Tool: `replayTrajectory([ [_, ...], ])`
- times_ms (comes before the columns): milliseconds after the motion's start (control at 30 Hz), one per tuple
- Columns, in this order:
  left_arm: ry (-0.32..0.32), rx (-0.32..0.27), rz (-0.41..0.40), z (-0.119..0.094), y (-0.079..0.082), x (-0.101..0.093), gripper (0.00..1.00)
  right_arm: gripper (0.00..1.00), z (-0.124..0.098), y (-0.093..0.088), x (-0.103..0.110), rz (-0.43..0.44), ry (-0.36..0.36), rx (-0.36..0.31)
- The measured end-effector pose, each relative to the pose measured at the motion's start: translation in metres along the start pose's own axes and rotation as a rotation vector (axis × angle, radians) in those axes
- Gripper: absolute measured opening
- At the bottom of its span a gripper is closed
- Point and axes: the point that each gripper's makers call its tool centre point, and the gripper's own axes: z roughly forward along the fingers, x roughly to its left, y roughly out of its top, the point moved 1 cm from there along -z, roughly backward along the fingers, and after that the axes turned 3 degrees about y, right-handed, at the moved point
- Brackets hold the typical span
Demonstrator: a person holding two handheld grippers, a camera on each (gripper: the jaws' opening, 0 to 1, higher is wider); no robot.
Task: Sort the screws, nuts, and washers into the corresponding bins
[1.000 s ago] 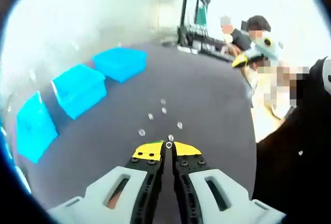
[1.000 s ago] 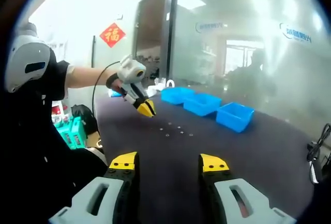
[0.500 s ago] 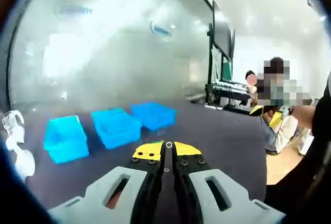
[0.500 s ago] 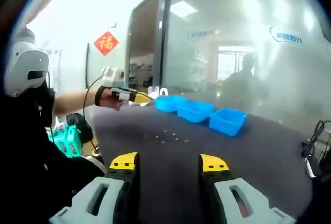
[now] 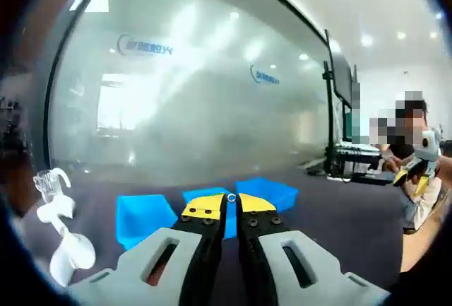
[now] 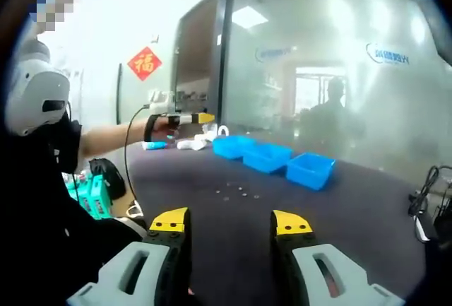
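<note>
Dark table (image 6: 367, 214) carries three blue bins (image 5: 145, 214) just ahead of the left tongs (image 5: 231, 206), clenched on a small, light, slippery nut (image 5: 231, 197), pinched across its rim; right tongs (image 6: 231, 222) stand released.

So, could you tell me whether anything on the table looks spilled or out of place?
Nothing stands out: the three blue bins sit in a row, and the small hardware pieces lie loose on the dark table, awaiting sorting.
</note>
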Motion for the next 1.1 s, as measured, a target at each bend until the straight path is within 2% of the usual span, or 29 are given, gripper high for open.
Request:
replayTrajectory([
  [133, 0.091, 0.019, -0.073, 0.020, 0.002, 0.036, 0.03, 0.40, -0.001, -0.004, -0.004, 0.012, -0.010, 0.001],
  [167, 0.078, 0.010, -0.059, 0.029, 0.005, 0.042, 0.03, 0.40, -0.002, -0.004, -0.004, 0.016, -0.012, -0.002],
  [200, 0.080, 0.003, -0.079, 0.036, 0.005, 0.049, 0.03, 0.40, -0.002, -0.003, -0.005, 0.022, -0.014, -0.006],
  [267, 0.123, 0.015, -0.133, 0.043, 0.001, 0.054, 0.03, 0.40, -0.003, -0.002, -0.005, 0.028, -0.017, -0.012],
  [367, 0.144, 0.035, -0.104, 0.058, -0.004, 0.066, 0.02, 0.40, -0.003, -0.002, -0.005, 0.030, -0.022, -0.012],
  [533, 0.168, 0.066, -0.076, 0.077, -0.013, 0.075, 0.02, 0.40, -0.005, -0.002, -0.006, 0.034, -0.030, -0.011],
  [767, 0.214, 0.071, -0.090, 0.094, -0.018, 0.091, 0.02, 0.40, -0.005, -0.003, -0.006, 0.041, -0.035, -0.011],
  [967, 0.239, 0.077, -0.060, 0.095, -0.018, 0.094, 0.02, 0.40, -0.003, -0.002, -0.004, 0.041, -0.031, -0.013],
  [1100, 0.224, 0.078, -0.064, 0.097, -0.018, 0.090, 0.05, 0.40, -0.003, -0.002, -0.004, 0.043, -0.032, -0.014],
])
